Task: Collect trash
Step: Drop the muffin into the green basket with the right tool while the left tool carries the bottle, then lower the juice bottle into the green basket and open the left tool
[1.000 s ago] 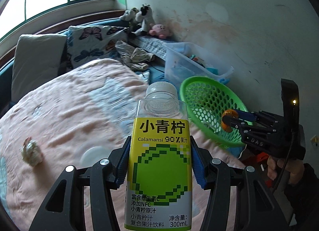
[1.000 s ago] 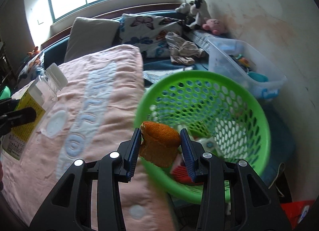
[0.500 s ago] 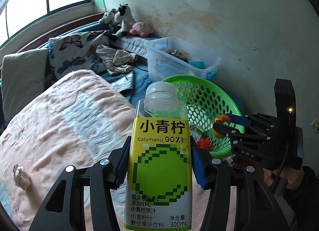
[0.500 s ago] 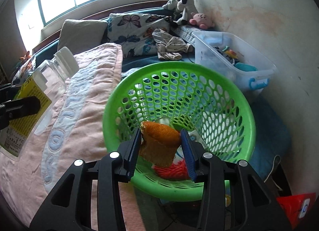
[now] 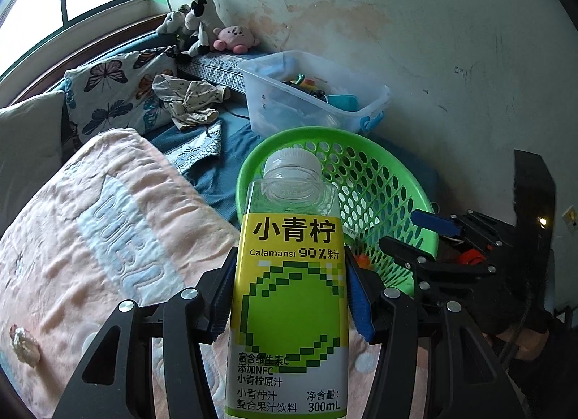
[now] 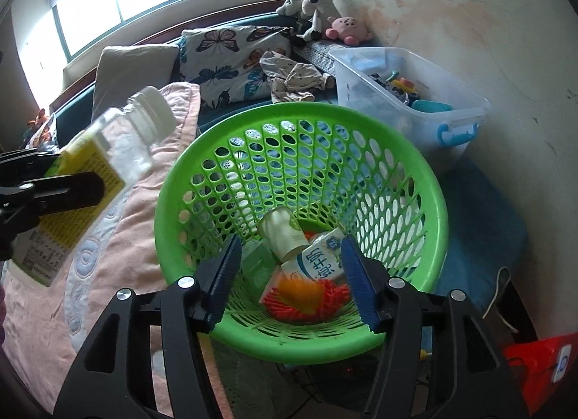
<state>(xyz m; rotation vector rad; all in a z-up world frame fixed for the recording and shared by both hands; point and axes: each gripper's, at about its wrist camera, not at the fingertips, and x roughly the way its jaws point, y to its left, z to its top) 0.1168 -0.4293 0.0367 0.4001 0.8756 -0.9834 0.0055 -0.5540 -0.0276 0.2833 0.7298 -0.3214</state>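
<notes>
My left gripper is shut on an empty calamansi juice bottle with a yellow-green label and white cap, held upright near the green basket. The bottle also shows at the left of the right wrist view. My right gripper is open and empty, just above the green basket. An orange piece of trash lies in the basket on red trash, beside a paper cup and a white carton. The right gripper shows in the left wrist view.
A pink blanket covers the bed, with a crumpled tissue on it. A clear plastic bin of toys stands behind the basket by the wall. Pillows, crumpled clothes and plush toys lie further back.
My right gripper opened and the orange piece dropped into the basket. My left gripper carried the bottle closer to the basket.
</notes>
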